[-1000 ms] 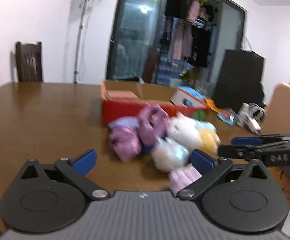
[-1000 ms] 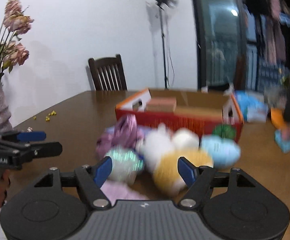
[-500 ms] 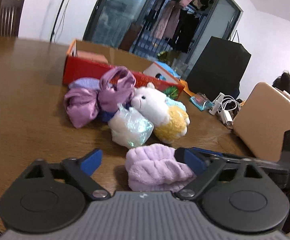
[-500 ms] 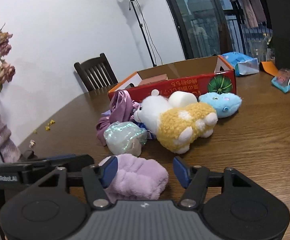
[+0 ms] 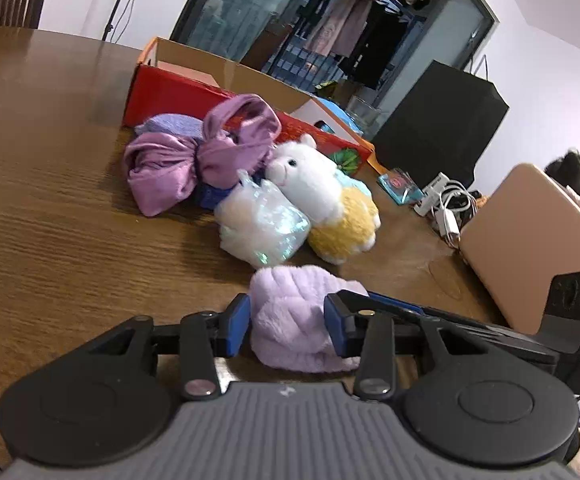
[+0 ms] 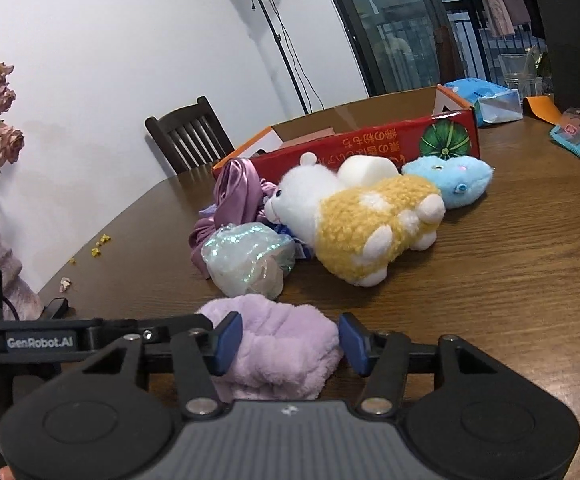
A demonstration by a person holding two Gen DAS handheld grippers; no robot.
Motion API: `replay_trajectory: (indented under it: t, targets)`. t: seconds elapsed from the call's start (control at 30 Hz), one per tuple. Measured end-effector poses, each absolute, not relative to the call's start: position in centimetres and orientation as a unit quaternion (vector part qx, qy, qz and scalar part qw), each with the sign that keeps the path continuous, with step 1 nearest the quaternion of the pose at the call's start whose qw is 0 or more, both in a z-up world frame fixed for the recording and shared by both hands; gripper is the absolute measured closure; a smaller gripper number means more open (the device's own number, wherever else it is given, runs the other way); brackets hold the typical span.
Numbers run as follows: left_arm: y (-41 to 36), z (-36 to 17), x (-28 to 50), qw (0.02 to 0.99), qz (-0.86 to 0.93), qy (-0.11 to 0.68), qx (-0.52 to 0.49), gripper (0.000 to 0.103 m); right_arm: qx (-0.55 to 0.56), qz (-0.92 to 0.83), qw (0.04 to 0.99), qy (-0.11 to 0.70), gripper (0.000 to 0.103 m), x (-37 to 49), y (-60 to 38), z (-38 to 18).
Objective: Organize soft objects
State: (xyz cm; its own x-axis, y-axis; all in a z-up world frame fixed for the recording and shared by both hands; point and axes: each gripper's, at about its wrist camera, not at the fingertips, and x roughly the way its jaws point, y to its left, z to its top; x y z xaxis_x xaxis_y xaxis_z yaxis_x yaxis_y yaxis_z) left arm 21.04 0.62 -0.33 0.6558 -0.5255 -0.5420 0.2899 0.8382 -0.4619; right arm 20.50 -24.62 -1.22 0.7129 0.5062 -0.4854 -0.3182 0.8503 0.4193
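Fluffy lilac plush bundle (image 5: pixel 295 316) lay on wooden tabletop (image 5: pixel 50 220), near edge. Left tongs (image 5: pixel 286 328) just closed, clamped on it; right tongs (image 6: pixel 286 342) closing, one pad touching, other apart. Risk: both pulling soft bundle, slipping out or stretching.

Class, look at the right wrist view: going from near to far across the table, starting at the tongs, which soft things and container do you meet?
Right tongs → fluffy lilac cloth → iridescent wrapped bundle → white-and-yellow plush animal → red cardboard box.
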Motion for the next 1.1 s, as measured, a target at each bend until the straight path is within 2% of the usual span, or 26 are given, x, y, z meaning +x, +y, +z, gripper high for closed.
replay_trajectory:
  t: [0.03,0.1,0.13,0.2,0.5,0.7,0.9,1.1]
  targets:
    - [0.5,-0.4,20.8,0.893,-0.233,0.347,-0.168,0.068,0.161,0.226,0.911,0.304,0.055,20.4,-24.7,-1.4]
    - [0.2,-0.3,20.4,0.896,-0.229,0.344,-0.163,0.072,0.170,0.230,0.909,0.303,0.067,20.2,-25.0,-1.6]
    - [0.1,-0.2,20.2,0.897,-0.231,0.340,-0.161,0.072,0.169,0.231,0.910,0.301,0.069,20.1,-25.0,-1.5]
    - [0.1,0.1,19.9,0.897,-0.239,0.333,-0.163,0.074,0.161,0.226,0.914,0.297,0.085,20.0,-25.0,-1.1]
    - [-0.3,2.6,20.5,0.900,-0.268,0.298,-0.168,0.075,0.158,0.233,0.917,0.283,0.088,20.9,-25.0,0.7]
    - [0.9,5.3,23.7,0.898,-0.289,0.271,-0.194,0.076,0.153,0.250,0.924,0.246,0.089,22.9,-25.1,3.4]
    - [2.0,8.9,30.6,0.903,-0.284,0.249,-0.205,0.077,0.142,0.281,0.925,0.214,0.090,29.3,-25.1,7.1]
    - [1.6,11.8,41.7,0.898,-0.267,0.272,-0.222,0.077,0.170,0.276,0.914,0.243,0.090,41.2,-26.0,10.2]
